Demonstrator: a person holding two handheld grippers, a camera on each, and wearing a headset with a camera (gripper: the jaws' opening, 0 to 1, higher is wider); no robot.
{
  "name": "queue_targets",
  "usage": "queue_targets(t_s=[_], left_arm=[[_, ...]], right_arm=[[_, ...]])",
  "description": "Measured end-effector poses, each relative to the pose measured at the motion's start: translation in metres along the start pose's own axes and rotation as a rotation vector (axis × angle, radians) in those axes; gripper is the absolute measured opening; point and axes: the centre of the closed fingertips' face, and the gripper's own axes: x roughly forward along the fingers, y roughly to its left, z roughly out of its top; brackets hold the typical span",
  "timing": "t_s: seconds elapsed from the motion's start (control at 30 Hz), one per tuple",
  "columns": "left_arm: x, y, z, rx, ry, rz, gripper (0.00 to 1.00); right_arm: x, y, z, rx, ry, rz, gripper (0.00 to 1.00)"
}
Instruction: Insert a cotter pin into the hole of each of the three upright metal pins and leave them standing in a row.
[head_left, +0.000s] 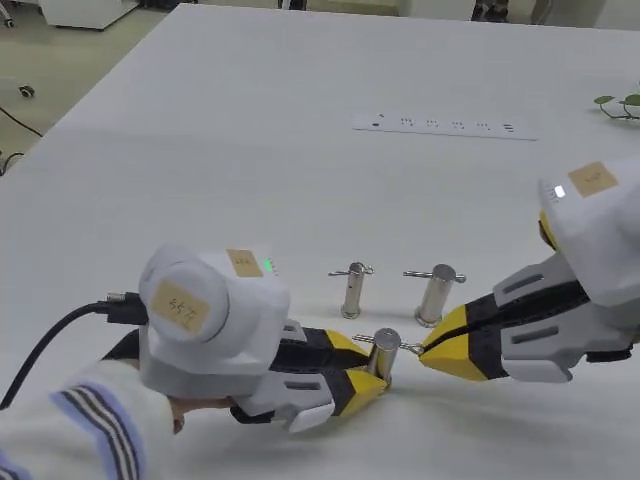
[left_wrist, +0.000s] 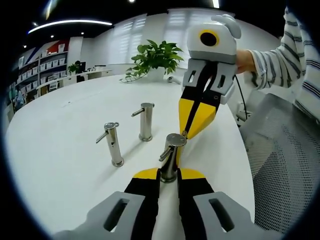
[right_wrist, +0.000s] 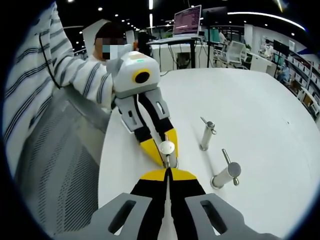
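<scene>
A wide white bench (head_left: 300, 120) carries three upright metal pins. The left hand-held gripper (head_left: 365, 368) is clamped on the base of the near metal pin (head_left: 385, 350), close to the bench edge. The right hand-held gripper (head_left: 425, 352) has its jaws pinched together on a cotter pin (head_left: 410, 347) at that pin's head. Behind stand the second metal pin (head_left: 352, 290) and the third metal pin (head_left: 436, 293), each with a cotter pin through it. A power strip (head_left: 445, 125) lies farther back. The left gripper view shows a potted plant (left_wrist: 155, 57) and shelves (left_wrist: 45, 75) under ceiling lights; a monitor (right_wrist: 187, 20) glows in the right gripper view.
</scene>
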Motion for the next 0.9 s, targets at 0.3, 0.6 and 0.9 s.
queue_targets(t_s=[0.3, 0.6, 0.9], left_arm=[[0.000, -0.001, 0.000, -0.016, -0.009, 0.003, 0.12], [0.000, -0.004, 0.003, -0.022, -0.015, -0.009, 0.14], [-0.009, -0.012, -0.007, -0.005, 0.022, -0.027, 0.38]], right_arm=[[0.002, 0.003, 0.005, -0.015, 0.001, 0.007, 0.03], [0.001, 0.007, 0.005, -0.005, -0.020, 0.008, 0.07], [0.003, 0.006, 0.007, 0.049, -0.063, -0.030, 0.20]])
